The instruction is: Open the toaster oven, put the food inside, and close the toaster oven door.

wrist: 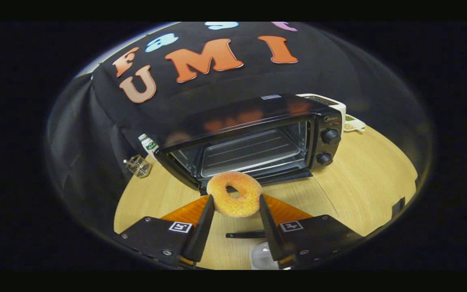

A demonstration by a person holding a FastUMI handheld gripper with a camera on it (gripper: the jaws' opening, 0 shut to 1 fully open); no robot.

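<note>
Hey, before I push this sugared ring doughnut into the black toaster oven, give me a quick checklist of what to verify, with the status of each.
1. Grip: the gripper has both fingers pressed on the sugar-coated ring doughnut: ok.
2. Door: the black toaster oven stands open, cavity exposed: ok.
3. Landing spot: the metal tray inside looks bare: ok.
4. Path: nothing lies between doughnut and oven opening: ok.
5. Door position: the lowered door is hidden behind the doughnut: cannot tell.
6. Oven heat: cannot tell from the two black knobs.
</note>
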